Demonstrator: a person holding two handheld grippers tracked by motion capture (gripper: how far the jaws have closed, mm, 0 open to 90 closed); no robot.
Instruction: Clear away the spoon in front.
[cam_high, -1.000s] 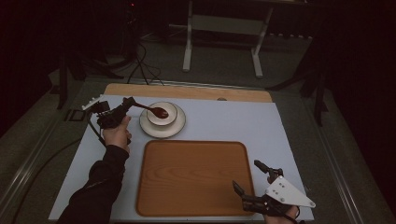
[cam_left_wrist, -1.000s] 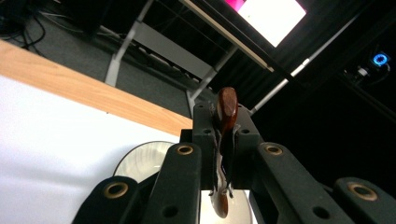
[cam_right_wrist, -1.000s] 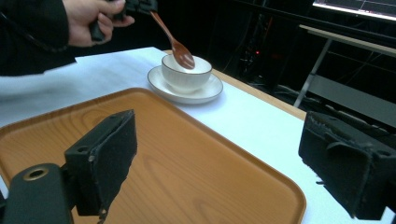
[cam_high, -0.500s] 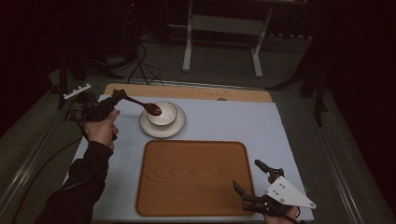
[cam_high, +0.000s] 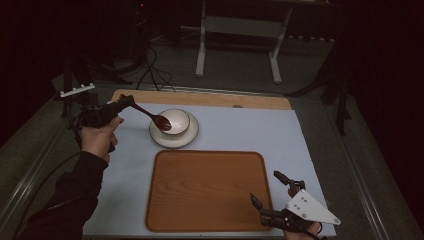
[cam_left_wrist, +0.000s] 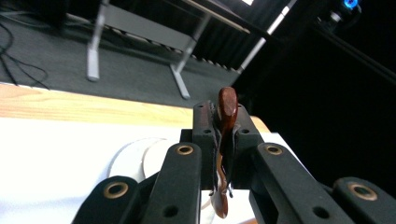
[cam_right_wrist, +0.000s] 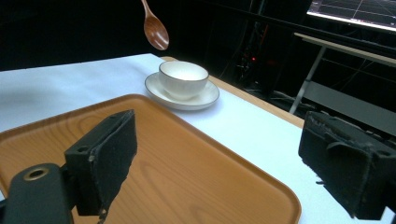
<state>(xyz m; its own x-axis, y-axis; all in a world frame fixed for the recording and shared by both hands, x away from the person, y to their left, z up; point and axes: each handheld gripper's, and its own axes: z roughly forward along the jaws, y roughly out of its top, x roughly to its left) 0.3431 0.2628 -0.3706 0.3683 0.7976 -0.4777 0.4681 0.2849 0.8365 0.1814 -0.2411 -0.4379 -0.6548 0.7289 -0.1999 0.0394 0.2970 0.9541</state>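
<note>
High view | left gripper (cam_high: 125, 102) jaws clamped on spoon (cam_high: 150, 116) handle, near worktop's far-left corner | spoon's long axis slants down toward bowl (cam_high: 176, 121) on saucer (cam_high: 190, 137), scoop above bowl's left rim | right gripper (cam_high: 275, 197) jaws open, empty, at tray's (cam_high: 207, 192) near-right corner

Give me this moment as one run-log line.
left tool: shut on spoon, held above cup | right tool: open, beside tray | cup on saucer

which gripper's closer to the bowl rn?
Left. The left gripper holds the spoon beside the bowl; the right gripper sits open at the tray's near corner.
</note>
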